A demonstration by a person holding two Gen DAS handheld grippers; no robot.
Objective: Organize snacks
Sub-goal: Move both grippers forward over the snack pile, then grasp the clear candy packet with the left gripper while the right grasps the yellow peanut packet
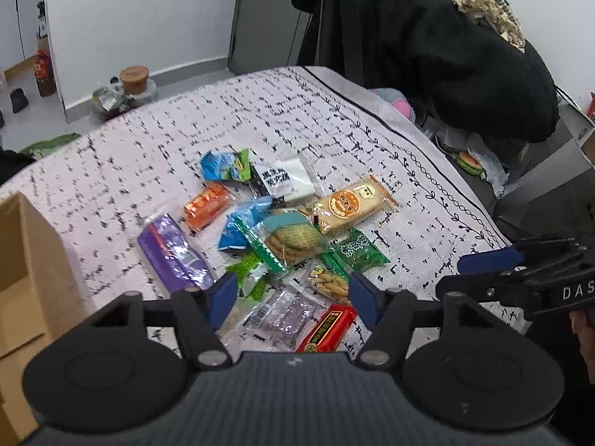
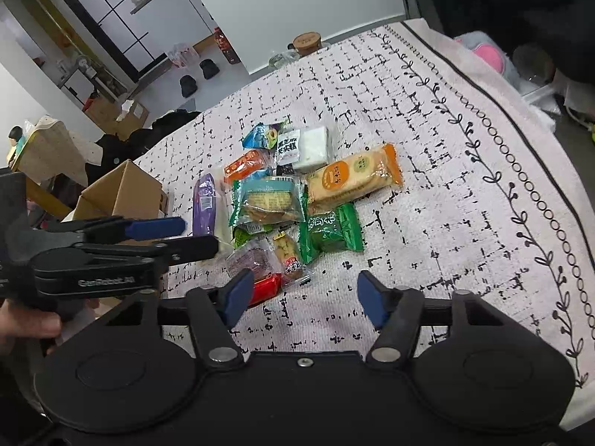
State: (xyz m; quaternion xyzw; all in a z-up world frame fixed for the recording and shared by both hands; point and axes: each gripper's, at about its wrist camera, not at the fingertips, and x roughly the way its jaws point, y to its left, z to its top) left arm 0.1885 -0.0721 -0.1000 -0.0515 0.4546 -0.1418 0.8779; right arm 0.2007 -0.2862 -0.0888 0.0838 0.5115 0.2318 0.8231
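Currently parted, nothing between pads: left gripper [image 1: 293,293], above near edge of snack pile [image 1: 275,234]; right gripper [image 2: 303,293], above bare tablecloth [image 2: 427,171] just beside red packet [image 2: 264,288]. Snacks heaped mid-cloth, cardboard box [image 1: 26,256] nearby at left.

Left claw [image 1: 293,293] hangs over the near edge of a snack pile on the patterned counter [image 1: 148,141], blue pads apart, nothing pinched. Between them: clear purple packet [image 1: 286,316], red packet [image 1: 327,329]. Beyond: purple pouch [image 1: 169,252], orange-labelled cracker pack [image 1: 349,202], green packet [image 1: 357,252]. Cardboard box [image 1: 26,260] at left. Right claw [image 1: 479,271] enters from right.
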